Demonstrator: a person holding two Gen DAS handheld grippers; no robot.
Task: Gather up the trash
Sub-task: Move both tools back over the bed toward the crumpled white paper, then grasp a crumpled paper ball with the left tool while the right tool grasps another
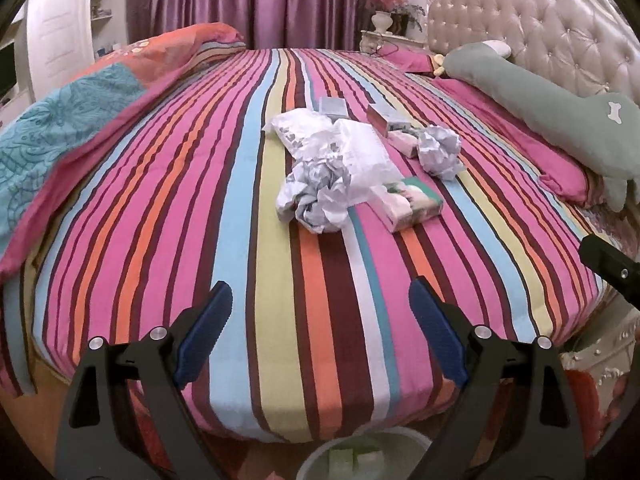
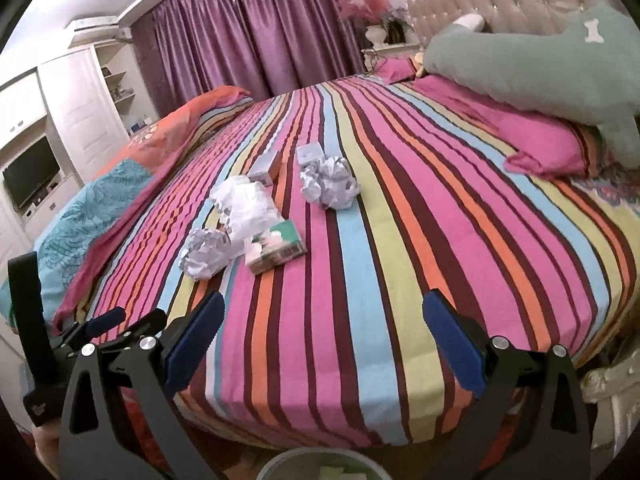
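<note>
While both grippers' fingers [image 1: 218, 312] spread empty, crumpled paper [image 1: 320, 194] lies well beyond, on striped bed [image 1: 280, 320].

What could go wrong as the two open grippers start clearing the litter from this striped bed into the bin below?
1. The white plastic bag drapes over a crumpled paper ball and touches the tissue pack; a grab may drag neighbours along.
2. The bin sits below the bed's edge, barely in view, so drops could miss.
3. The small boxes lie farthest, probably demanding a long reach.

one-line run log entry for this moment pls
left hand-held gripper open, empty | right hand-held gripper open, empty | crumpled white paper balls on striped bed | white bin below
</note>
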